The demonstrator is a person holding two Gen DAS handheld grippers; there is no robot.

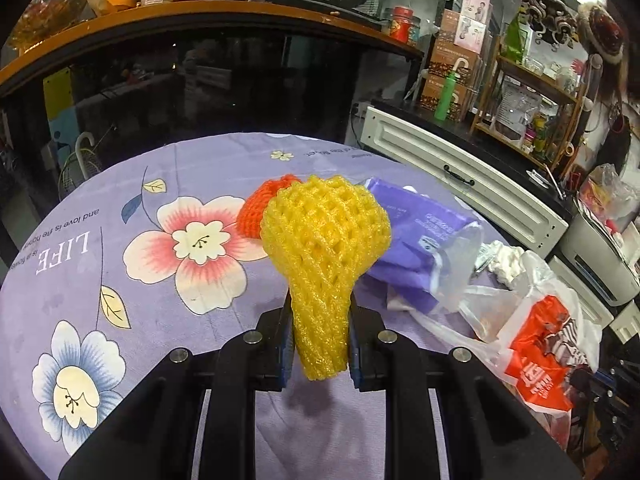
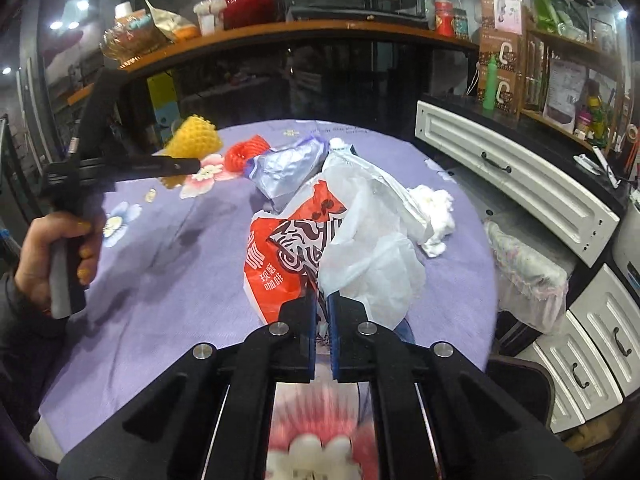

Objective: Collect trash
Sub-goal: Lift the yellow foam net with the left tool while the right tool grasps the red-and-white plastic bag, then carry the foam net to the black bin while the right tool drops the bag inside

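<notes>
The yellow foam fruit net (image 1: pixel 324 240) is lifted above the purple flowered tablecloth (image 1: pixel 168 168), its narrow end pinched in my left gripper (image 1: pixel 320 306). Behind it lie an orange-red foam net (image 1: pixel 258 210) and a purple wrapper (image 1: pixel 404 236). My right gripper (image 2: pixel 322 304) is shut on the near edge of a white and red plastic bag (image 2: pixel 340 240), which rests on the table. In the right wrist view the left gripper (image 2: pixel 176 166) holds the yellow net (image 2: pixel 196 136) at the left, with a hand (image 2: pixel 48 248) on its handle. Crumpled white tissue (image 2: pixel 434 208) lies past the bag.
A white drawer cabinet (image 2: pixel 520 184) runs along the right of the round table. A covered chair (image 2: pixel 528 280) stands between them. A wooden shelf (image 1: pixel 200 16) with jars and bags hangs behind the table over a dark glass front.
</notes>
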